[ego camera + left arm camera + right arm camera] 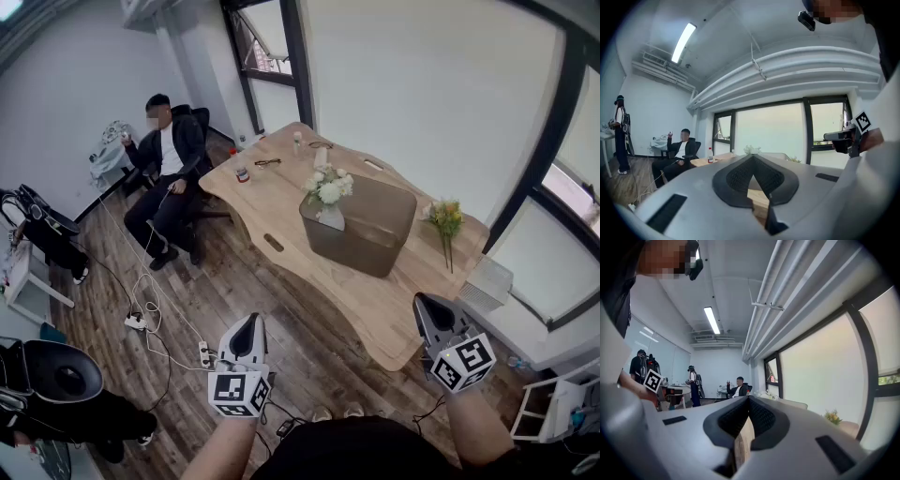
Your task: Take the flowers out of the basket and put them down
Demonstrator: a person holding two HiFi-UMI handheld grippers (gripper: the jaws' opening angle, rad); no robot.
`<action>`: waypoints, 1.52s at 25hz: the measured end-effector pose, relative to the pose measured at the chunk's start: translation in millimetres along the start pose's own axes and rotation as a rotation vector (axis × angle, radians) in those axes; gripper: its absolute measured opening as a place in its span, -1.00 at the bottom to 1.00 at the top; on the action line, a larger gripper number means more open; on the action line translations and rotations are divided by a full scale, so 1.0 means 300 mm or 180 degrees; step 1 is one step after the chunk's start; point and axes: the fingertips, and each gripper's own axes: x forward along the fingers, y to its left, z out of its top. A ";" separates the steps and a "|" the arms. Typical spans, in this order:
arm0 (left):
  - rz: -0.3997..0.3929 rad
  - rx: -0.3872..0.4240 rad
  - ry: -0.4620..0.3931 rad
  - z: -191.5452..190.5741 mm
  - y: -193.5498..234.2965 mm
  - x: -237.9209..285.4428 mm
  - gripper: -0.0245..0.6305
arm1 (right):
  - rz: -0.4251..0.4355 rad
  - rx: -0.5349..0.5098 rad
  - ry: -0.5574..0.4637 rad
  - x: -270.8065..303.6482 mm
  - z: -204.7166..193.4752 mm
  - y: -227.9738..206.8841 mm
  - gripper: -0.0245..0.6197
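A brown basket (375, 234) stands on the wooden table (375, 305), with a bunch of white flowers (328, 187) sticking up from its left end. A bunch of yellow flowers (444, 220) lies on the table to the right of the basket. My left gripper (249, 319) is shut and empty, held over the floor short of the table's near edge. My right gripper (424, 300) is shut and empty just off the table's near right corner. In the right gripper view the white flowers (764, 393) and the yellow flowers (832, 416) show far beyond the closed jaws.
A person (169, 159) sits on a chair at the table's far left end. Glasses (267, 162) and a small bottle (242, 173) lie on that end of the table. Cables and a power strip (136, 322) cross the floor to the left. A white unit (487, 281) stands under the window at the right.
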 end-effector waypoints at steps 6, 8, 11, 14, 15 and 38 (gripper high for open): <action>0.0010 -0.0001 -0.0053 0.030 0.009 -0.002 -0.93 | 0.0044 0.0035 0.0022 0.016 -0.005 0.024 -0.86; 0.0009 0.0004 -0.0061 0.037 0.004 -0.007 -0.93 | 0.0068 0.0030 0.0009 0.015 -0.006 0.032 -0.86; 0.0014 0.0022 -0.0048 0.037 -0.001 -0.011 -0.93 | 0.0078 0.0086 -0.0064 0.012 -0.004 0.033 -0.86; 0.0041 0.0031 -0.0036 0.037 -0.005 -0.009 -0.93 | 0.0051 0.0204 -0.0109 0.012 -0.006 0.014 -0.86; 0.0053 0.0032 -0.0035 0.040 -0.007 -0.008 -0.93 | 0.0041 0.0222 -0.0095 0.015 -0.010 0.006 -0.85; 0.0175 0.0256 0.0029 -0.006 0.123 0.245 -0.93 | 0.0280 0.0508 -0.0045 0.320 -0.114 -0.116 -0.85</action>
